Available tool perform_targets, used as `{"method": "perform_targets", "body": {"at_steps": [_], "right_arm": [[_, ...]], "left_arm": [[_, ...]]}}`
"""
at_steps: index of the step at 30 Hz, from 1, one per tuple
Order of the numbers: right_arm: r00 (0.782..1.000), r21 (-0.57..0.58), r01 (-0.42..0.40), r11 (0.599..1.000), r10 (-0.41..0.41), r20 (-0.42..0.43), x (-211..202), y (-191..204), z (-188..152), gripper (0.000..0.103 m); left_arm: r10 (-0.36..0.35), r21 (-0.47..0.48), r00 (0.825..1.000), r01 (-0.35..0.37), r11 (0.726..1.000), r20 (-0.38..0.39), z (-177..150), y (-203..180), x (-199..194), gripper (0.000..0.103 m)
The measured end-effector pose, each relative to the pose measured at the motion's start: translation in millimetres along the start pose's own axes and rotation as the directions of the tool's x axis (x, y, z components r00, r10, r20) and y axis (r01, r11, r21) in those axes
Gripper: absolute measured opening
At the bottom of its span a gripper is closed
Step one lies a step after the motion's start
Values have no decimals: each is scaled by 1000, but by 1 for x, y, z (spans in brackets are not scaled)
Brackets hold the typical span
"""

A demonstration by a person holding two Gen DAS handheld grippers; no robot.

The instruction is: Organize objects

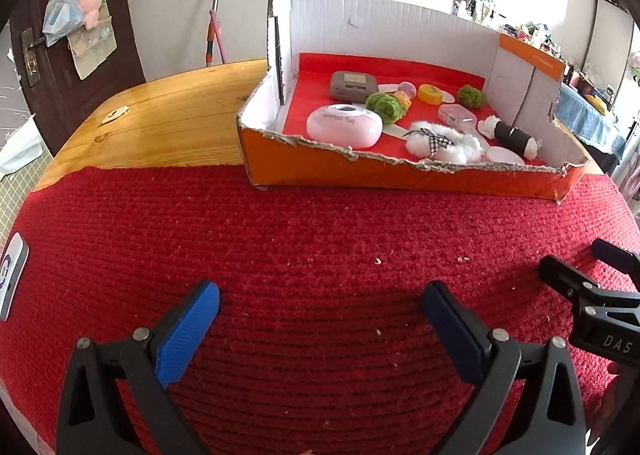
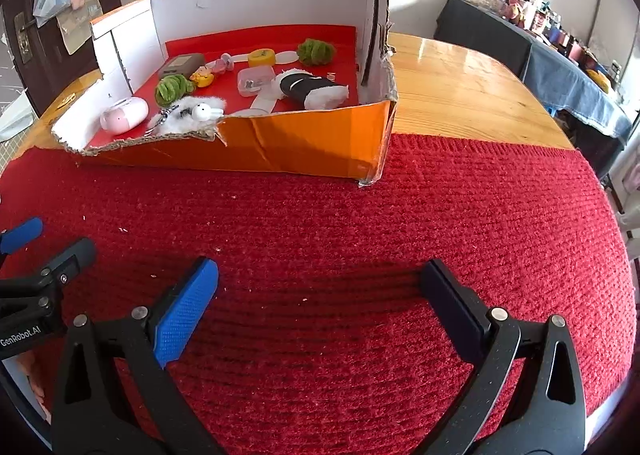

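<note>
Both grippers, left gripper [image 1: 320,319] and right gripper [image 2: 320,303], hang wide and empty (nothing held), so reaching over the box's [image 2: 304,147] ragged front wall could snag it and tip the crowded trinkets.

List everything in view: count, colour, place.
cardboard box: 1, orange outside, white inside, on mat's far edge
pink case: 1, box front left
grey case: 1, box back left
green pom-poms: 2, in box
yellow round tin: 1, box back
black-white roll: 1, box right
white fluffy toy: 1, box front
red mat: 1, on table
wooden table: 1
left hand-held gripper: open, empty
right hand-held gripper: open, empty
</note>
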State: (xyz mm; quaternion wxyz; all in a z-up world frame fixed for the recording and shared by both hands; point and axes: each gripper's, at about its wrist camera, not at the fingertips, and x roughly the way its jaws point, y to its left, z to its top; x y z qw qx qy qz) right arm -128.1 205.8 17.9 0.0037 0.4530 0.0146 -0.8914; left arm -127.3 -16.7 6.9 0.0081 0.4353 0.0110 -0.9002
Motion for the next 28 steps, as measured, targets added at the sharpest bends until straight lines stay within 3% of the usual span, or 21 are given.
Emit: {"method": "perform_targets", "body": {"at_steps": [28], "right_arm": [[1000, -4, 7, 1000, -7, 2, 1, 3, 2, 103]], "left_arm": [[24, -11, 1000, -24, 1000, 3, 2, -4, 3, 103]]}}
